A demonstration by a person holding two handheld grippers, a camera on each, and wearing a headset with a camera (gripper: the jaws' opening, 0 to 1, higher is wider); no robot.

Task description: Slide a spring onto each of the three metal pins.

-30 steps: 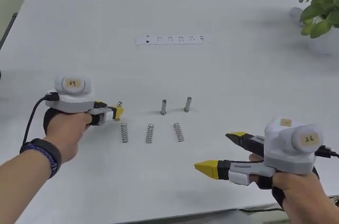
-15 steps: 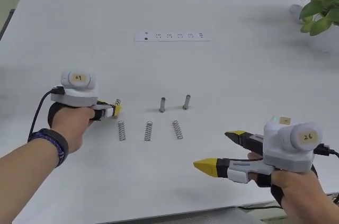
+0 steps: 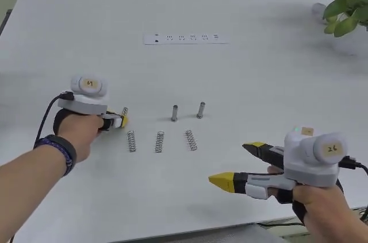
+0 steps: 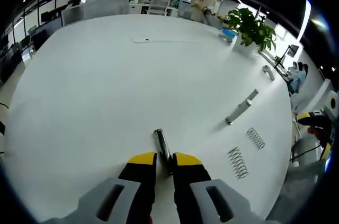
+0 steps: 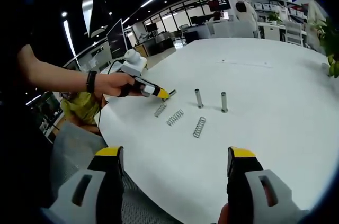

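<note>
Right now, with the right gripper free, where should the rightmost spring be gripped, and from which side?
Probably pinch the rightmost spring across its coils near one end, coming down from above with the open right gripper. It lies flat on the table, so only its sides offer purchase, and the other end is left free for an upright pin.

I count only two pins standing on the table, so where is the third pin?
The third pin is pinched between the fingers of the left gripper, at the left in the head view, just beyond the leftmost spring.
</note>
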